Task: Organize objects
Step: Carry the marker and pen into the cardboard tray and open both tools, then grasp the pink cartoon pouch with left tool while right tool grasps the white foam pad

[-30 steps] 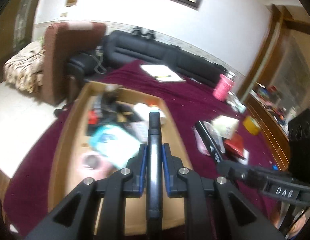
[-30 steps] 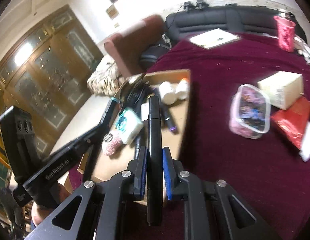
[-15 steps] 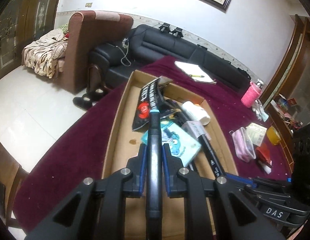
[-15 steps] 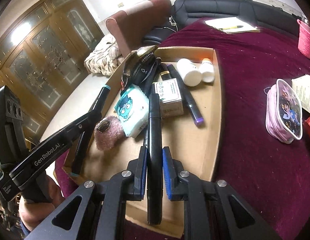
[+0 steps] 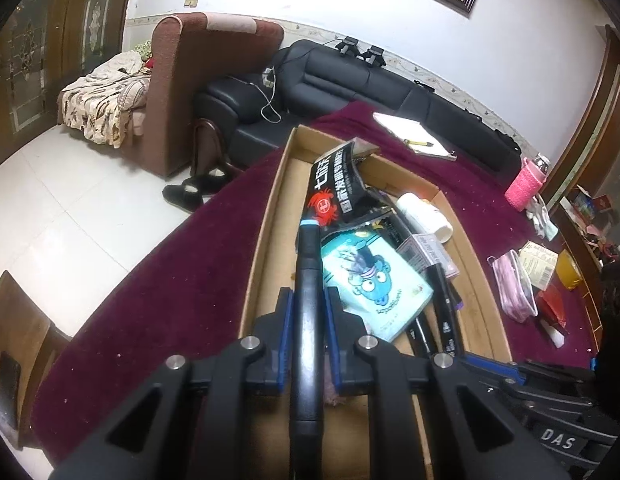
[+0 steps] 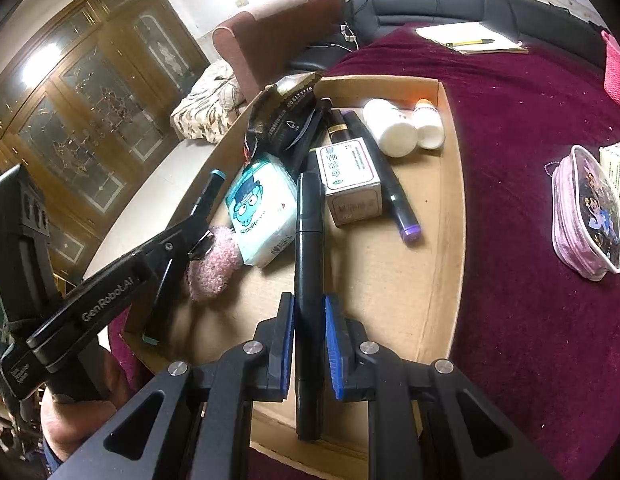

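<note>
Maroon tablecloth [image 6: 529, 100], shallow cardboard tray [image 6: 449, 208] part-filled. Left gripper [image 5: 308, 312], right gripper [image 6: 308, 320] each clamped on black marker pen [image 5: 308, 280] [image 6: 308, 240]. Pink pouch [image 6: 585, 216] outside, unsorted

The shallow brown cardboard tray [image 6: 449, 184] lies flat on the maroon cloth with a jumble inside. A black marker with a teal end cap [image 5: 308, 300] is held lengthwise above its left part, and a plain black marker [image 6: 308, 264] is held over its middle. A black crinkled snack bag with white print [image 5: 335, 188] leans at the far end. Just in front lies a pale blue tissue pack with a cartoon face [image 6: 262, 208], touching a fuzzy pink pouch [image 6: 214, 264]. A small white printed box [image 6: 351, 180] rests across a black marker with a purple end [image 6: 389, 184]. 2 white bottles [image 6: 401, 128] lie side by side near the far right wall.
</note>
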### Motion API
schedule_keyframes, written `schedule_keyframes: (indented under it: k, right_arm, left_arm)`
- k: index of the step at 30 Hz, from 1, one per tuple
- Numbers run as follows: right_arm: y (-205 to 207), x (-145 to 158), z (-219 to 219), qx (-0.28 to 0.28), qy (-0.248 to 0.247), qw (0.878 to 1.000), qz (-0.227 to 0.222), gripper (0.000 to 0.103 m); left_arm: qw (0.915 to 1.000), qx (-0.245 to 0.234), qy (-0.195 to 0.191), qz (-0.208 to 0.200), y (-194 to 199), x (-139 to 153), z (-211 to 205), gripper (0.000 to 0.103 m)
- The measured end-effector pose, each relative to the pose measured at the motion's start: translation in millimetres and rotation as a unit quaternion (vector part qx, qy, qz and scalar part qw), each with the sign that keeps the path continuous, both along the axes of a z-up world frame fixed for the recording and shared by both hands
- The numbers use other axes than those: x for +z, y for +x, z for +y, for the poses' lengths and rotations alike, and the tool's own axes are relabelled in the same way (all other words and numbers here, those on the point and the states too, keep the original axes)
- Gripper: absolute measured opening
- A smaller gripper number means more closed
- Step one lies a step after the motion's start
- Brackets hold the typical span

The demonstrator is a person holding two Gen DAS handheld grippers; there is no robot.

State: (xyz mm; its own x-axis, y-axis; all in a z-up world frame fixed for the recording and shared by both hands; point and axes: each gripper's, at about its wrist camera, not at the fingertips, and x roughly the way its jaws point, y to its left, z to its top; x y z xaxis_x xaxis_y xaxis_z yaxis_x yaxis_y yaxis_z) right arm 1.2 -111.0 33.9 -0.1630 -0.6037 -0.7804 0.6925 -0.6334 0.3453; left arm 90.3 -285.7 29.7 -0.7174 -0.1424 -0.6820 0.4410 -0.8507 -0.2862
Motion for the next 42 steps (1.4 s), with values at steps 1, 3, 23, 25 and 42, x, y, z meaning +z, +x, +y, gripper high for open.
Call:
schedule_keyframes:
  k: [1,3,23,25,42]
  right_arm:
    - [0,2,1,0.002,-0.002,1.0,0.0,0.019]
    - [1,5,4,0.001,-0.007,1.0,0.0,0.019]
    - [-53,50,151,-0.123,-0.076,0.989,0.01,0.04]
    - [-69,55,178,-0.158,-0.074,0.984,0.025,0.044]
    - [-137,29,295,-0.303,-0.064,0.95,0.035,0.057]
  left_arm:
    - [1.0,0.0,-0.001,0.0,0,0,0,0.015]
    - [1.0,-0.001,-0.004,-0.003,0,1,1,0.016]
    - [0.9985,-0.046,-0.02,0.02,-3,39,43,0.044]
    - [0.9974,-0.064,-0.027,0.018,-9,43,57,0.045]
    - [0.9661,-0.22,-0.12,-0.062,-156,42,236,0.08]
